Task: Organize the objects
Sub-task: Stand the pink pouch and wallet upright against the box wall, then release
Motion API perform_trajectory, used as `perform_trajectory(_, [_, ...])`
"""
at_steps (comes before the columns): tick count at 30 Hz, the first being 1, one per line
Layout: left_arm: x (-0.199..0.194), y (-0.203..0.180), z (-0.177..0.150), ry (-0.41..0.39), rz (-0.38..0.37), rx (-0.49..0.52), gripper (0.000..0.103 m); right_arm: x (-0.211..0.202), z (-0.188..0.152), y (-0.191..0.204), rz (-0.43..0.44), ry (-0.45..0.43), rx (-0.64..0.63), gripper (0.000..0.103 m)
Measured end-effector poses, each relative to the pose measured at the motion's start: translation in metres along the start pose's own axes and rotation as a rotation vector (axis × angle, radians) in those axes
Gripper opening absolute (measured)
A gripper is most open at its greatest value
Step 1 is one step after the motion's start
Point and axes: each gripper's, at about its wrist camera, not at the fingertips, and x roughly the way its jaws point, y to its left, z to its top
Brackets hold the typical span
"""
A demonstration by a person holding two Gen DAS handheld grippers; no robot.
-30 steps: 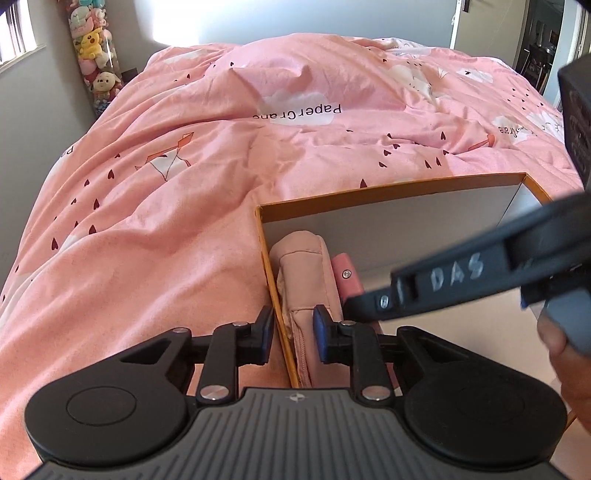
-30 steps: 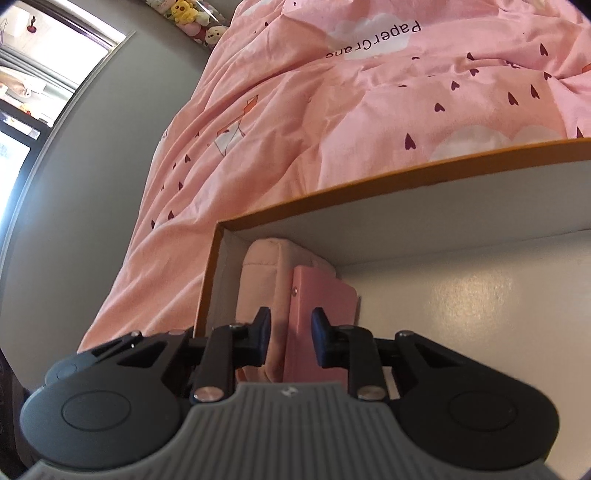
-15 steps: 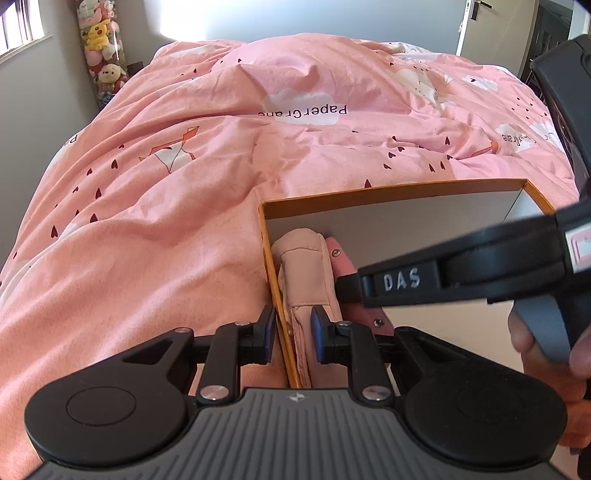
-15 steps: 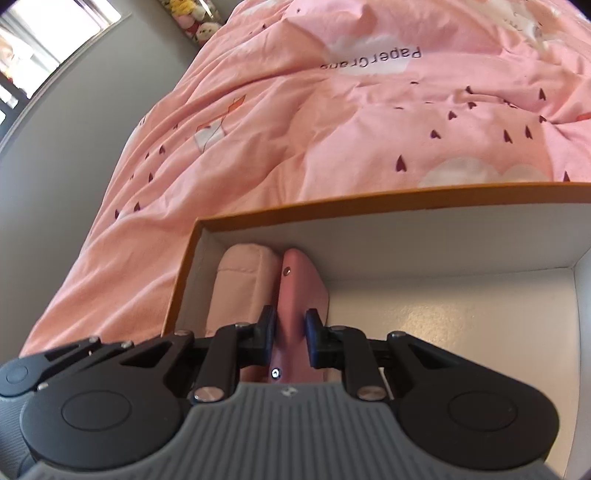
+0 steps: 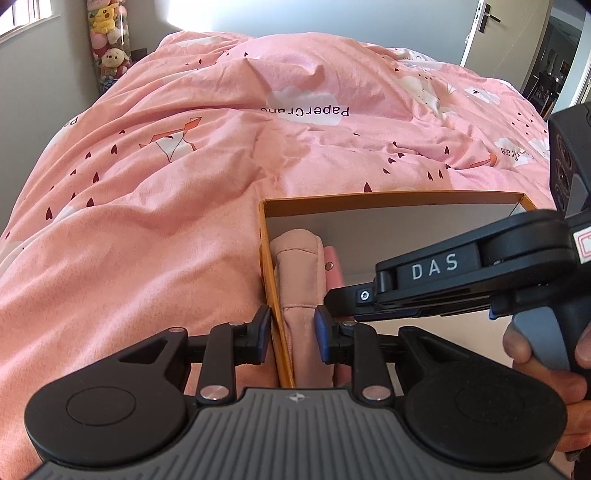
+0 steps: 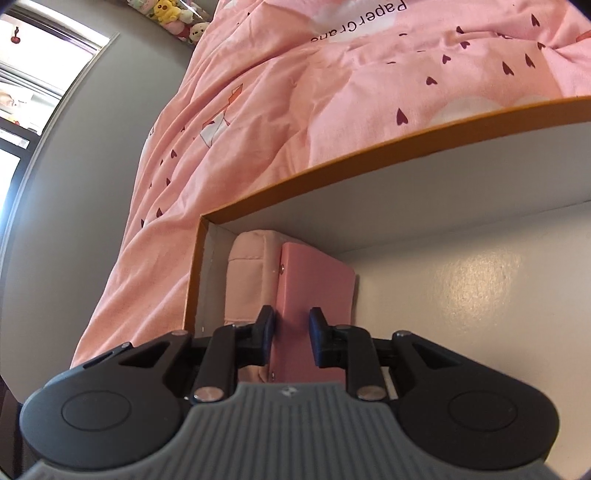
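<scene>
An orange-rimmed cardboard box [image 5: 388, 197] with a white inside lies on the pink bed. A soft pink pouch [image 5: 299, 266] stands on edge against its left wall, and a pink wallet [image 6: 314, 284] with a snap stud stands next to it. My left gripper [image 5: 291, 334] straddles the box's left wall and the pouch, with a gap at each pad. My right gripper [image 6: 291, 332] is inside the box, its jaws open around the wallet's near end. The right gripper also shows in the left wrist view [image 5: 443, 280], reaching in from the right.
The pink duvet [image 5: 184, 184] with hearts and "PaperCrane" print covers the bed. Plush toys [image 5: 109, 48] stand in the far left corner by a grey wall. A door [image 5: 484, 22] is at the far right. The box floor [image 6: 480, 295] right of the wallet is bare.
My right gripper's jaws have opened off the wallet, which now stands against the pouch. The left gripper's jaws have widened a little around the box wall and pouch.
</scene>
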Motion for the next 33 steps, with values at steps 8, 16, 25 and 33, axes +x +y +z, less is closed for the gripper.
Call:
perform_trajectory(8, [-0.011,0.001,0.002,-0.035,-0.003,-0.016,0.032,-0.014,0.002,0.002,-0.017,-0.028,-0.045,0.030])
perform_trajectory(16, [-0.026,-0.007,0.003,-0.055,-0.004,0.022,0.034,-0.017,0.000,-0.002,-0.028,-0.024,-0.039,0.029])
perform_trajectory(25, [-0.008,-0.007,-0.008,0.015,0.031,0.037,0.034,-0.005,-0.015,0.012,-0.140,-0.013,-0.161,0.024])
perform_trajectory(33, [-0.008,-0.004,-0.010,0.011,0.017,0.028,0.025,-0.010,-0.016,0.034,-0.370,-0.113,-0.355,0.018])
